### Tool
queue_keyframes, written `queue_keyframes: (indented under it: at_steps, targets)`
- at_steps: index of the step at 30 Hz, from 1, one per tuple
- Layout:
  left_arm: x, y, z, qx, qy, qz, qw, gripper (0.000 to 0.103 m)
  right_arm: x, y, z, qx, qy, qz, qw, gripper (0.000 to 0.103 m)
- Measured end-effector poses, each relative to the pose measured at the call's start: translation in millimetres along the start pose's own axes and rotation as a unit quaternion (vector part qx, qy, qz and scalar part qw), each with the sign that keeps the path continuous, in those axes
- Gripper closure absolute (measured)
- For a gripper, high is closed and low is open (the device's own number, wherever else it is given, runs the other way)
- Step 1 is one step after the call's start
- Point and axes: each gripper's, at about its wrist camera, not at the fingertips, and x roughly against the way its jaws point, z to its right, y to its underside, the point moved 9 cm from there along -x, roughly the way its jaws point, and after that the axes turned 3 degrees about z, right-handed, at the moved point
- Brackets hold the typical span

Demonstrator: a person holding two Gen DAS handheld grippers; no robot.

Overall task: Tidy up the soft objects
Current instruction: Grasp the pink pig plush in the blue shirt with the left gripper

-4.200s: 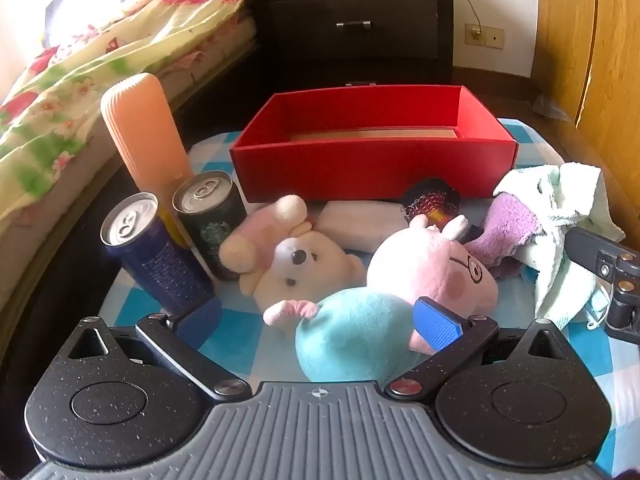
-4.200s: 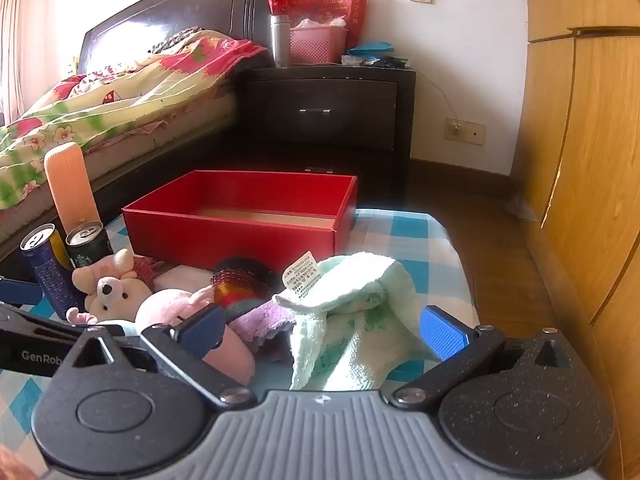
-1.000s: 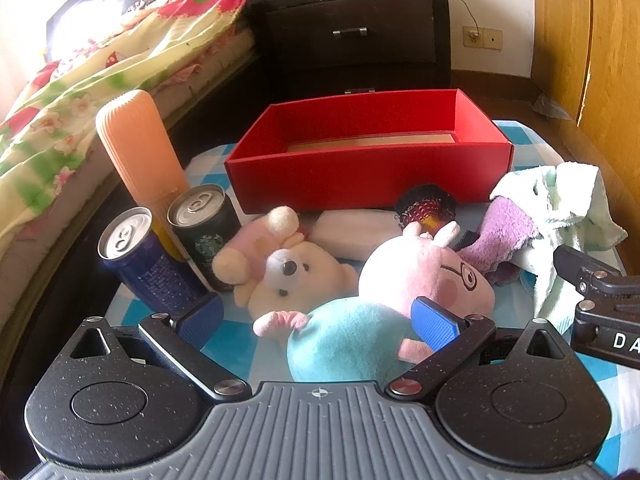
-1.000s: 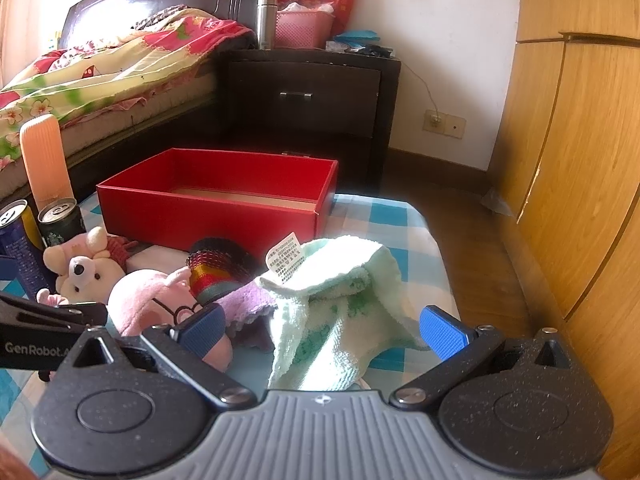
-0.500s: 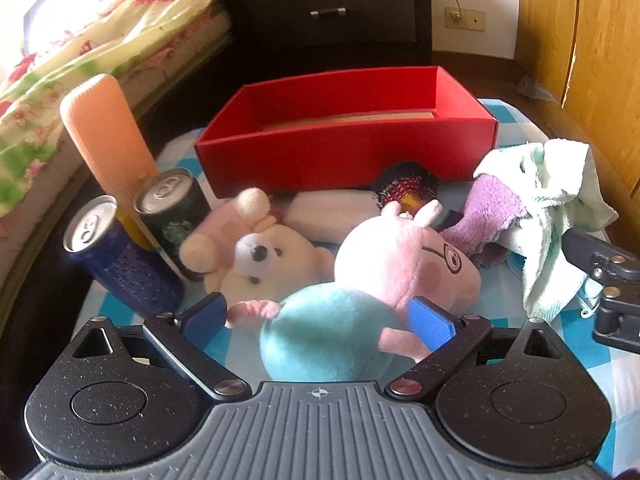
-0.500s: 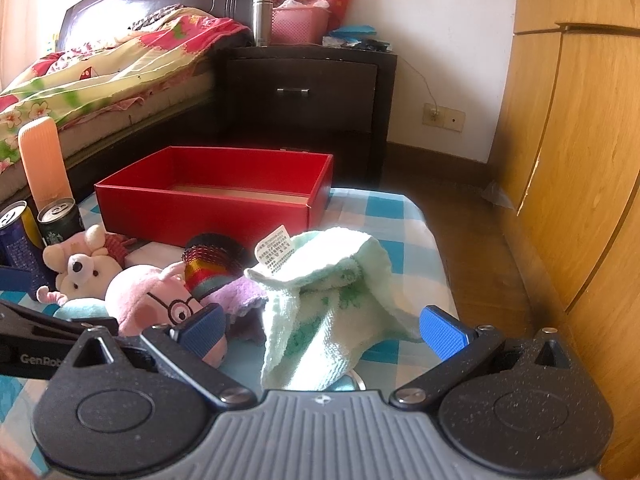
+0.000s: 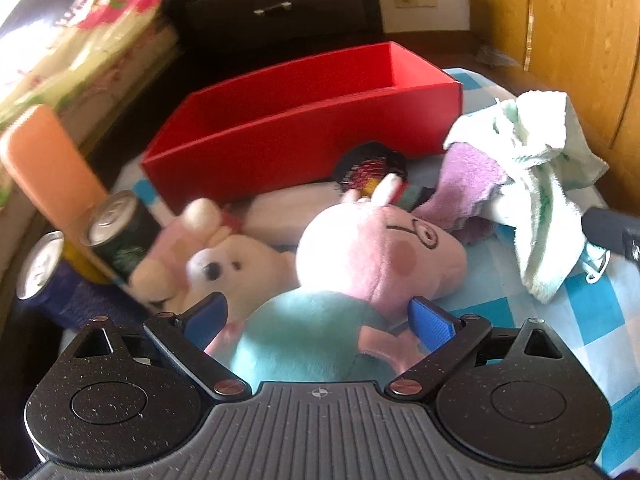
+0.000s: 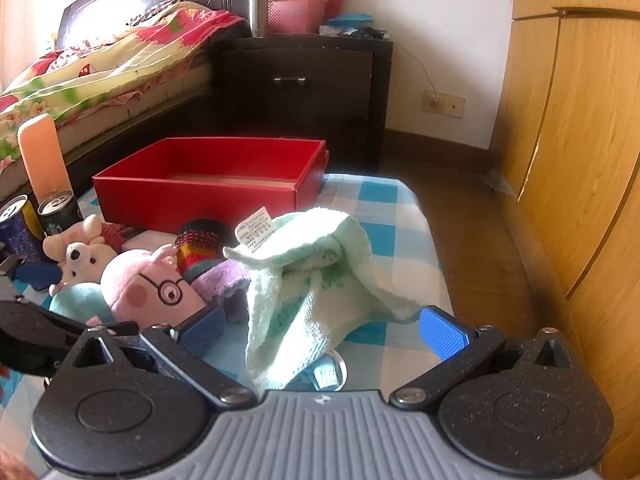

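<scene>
A pink pig plush with a teal body [image 7: 376,256] lies on the checked cloth, its body between the open blue fingers of my left gripper [image 7: 318,320]; it also shows in the right wrist view [image 8: 152,288]. A cream bear plush [image 7: 224,268] lies left of it. A pale green towel [image 8: 316,280] and a purple cloth [image 7: 464,184] are heaped at the right. My right gripper [image 8: 320,332] is open around the towel's lower part. An empty red box [image 7: 304,120] stands behind the toys.
Two drink cans [image 7: 116,232] and an orange ribbed bottle [image 7: 44,160] stand at the left. A dark knitted roll [image 7: 372,164] and a white pad [image 7: 296,208] lie before the box. A bed [image 8: 100,76], a dark nightstand [image 8: 304,88] and wooden wardrobe doors [image 8: 580,160] surround the table.
My left gripper has moved forward and tilted, so the pig's teal body now sits between its fingers. My right gripper has edged closer to the towel.
</scene>
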Motion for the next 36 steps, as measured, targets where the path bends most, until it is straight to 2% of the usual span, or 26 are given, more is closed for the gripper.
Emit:
queue_keyframes:
  at_steps: [2,7,10,14,18,23,28,33,36]
  targets:
    - [-6.0,-0.7,-0.3,0.012,0.012,-0.01,0.9998,0.009,0.2,0.8,-1.2,-0.002,-0.007,-0.005,1.0,0.018]
    - [-10.4,-1.1,4.7,0.002,0.044,-0.025,0.9987,0.011,2.2,-0.3,-2.2,-0.001,-0.018,-0.004,1.0,0.018]
    - [-16.6,4.1,8.1,0.0,0.045,-0.023,0.9987,0.006,2.6,-0.2,0.8,-0.007,-0.02,-0.007,1.0,0.018]
    - [-21.0,3.6,15.0,-0.018,0.028,-0.027,0.9991,0.009,0.4,0.9,0.9,-0.022,-0.026,-0.02,0.999,0.018]
    - [-18.2,3.0,11.5,-0.006,0.027,-0.032,0.9991,0.014,0.9,2.8,-4.3,-0.007,-0.032,-0.02,0.999,0.018]
    - [-7.0,5.7,-0.4,0.033,0.051,-0.033,0.9976,0.018,2.3,6.3,-11.1,0.009,-0.048,-0.024,0.999,0.018]
    - [12.5,2.7,-19.5,0.064,0.06,-0.015,0.996,0.019,1.5,16.7,-39.6,0.081,-0.087,-0.028,0.993,0.018]
    - [32.0,6.2,-42.6,0.108,0.083,-0.004,0.9907,0.019,-2.7,36.0,-74.9,0.145,-0.142,-0.044,0.978,0.019]
    - [40.6,5.9,-54.0,0.132,0.098,0.005,0.9864,0.019,-8.5,46.2,-96.1,0.18,-0.159,-0.05,0.969,0.019]
